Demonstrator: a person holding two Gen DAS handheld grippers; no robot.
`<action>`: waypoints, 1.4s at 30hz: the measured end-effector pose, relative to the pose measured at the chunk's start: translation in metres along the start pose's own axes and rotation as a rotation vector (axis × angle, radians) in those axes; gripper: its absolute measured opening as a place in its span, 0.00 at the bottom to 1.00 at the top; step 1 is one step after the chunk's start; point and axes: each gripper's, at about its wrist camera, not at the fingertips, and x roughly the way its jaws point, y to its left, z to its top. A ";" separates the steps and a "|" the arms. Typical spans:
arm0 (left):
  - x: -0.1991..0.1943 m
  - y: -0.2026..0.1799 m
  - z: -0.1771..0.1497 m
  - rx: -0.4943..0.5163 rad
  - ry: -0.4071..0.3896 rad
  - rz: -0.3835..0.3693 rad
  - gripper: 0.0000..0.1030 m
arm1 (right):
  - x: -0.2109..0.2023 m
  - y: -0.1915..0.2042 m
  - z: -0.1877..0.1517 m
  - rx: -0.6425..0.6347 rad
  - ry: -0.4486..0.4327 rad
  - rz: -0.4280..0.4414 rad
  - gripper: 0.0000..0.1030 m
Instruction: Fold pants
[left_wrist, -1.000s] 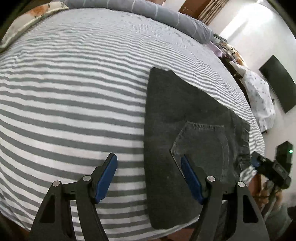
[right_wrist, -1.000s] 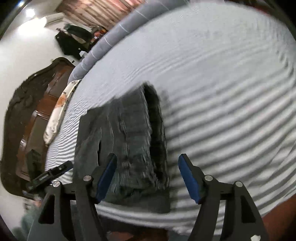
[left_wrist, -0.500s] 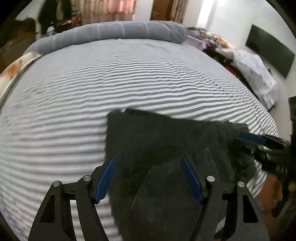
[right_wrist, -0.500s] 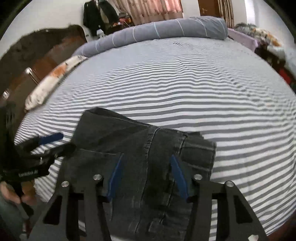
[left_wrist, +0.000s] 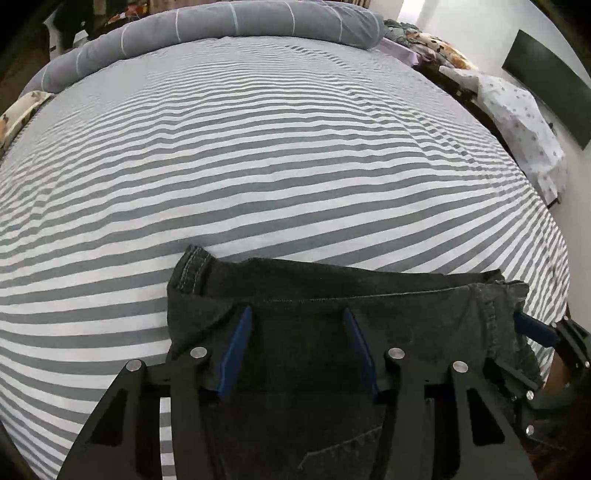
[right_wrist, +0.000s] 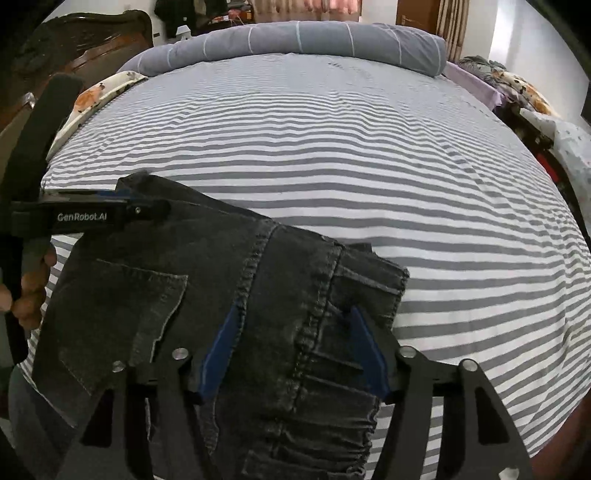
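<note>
Denim, dark grey and folded into a thick bundle, lies at the near edge of the bed (left_wrist: 295, 166) on a grey-and-white striped sheet: these are the pants (left_wrist: 332, 302).

From the left wrist view the left tool (left_wrist: 297, 347) hovers over the folded cloth. Its blue pads stand apart with denim between them, and its jaws have just been closing; whether the pads press the fabric I cannot tell. This view alone shows the hemmed corner turned up at the fold's far left, a dark panel on the wall at right, and a spotted white cloth heaped beside the bed. The right tool's blue pad shows at the bundle's right end.

From the right wrist view the right tool (right_wrist: 293, 350) straddles the waistband end of the pants (right_wrist: 258, 295), pads apart, jaws having just been opening; contact is not clear. Only here do the back pocket, the thick centre seam and the gathered waistband show, along with a hand (right_wrist: 29, 284) gripping the left tool's handle and a wooden headboard (right_wrist: 74, 48).

A grey rolled quilt (right_wrist: 295, 44) lies across the far end of the bed.
</note>
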 end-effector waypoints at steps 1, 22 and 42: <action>-0.002 -0.001 -0.001 0.002 -0.002 0.006 0.51 | -0.001 0.001 0.000 -0.002 0.001 -0.003 0.59; -0.074 -0.026 -0.144 0.159 -0.010 0.079 0.53 | -0.046 0.034 -0.065 -0.093 0.026 -0.022 0.61; -0.105 0.013 -0.131 0.014 -0.106 -0.108 0.64 | -0.053 -0.053 -0.060 0.215 -0.045 0.386 0.75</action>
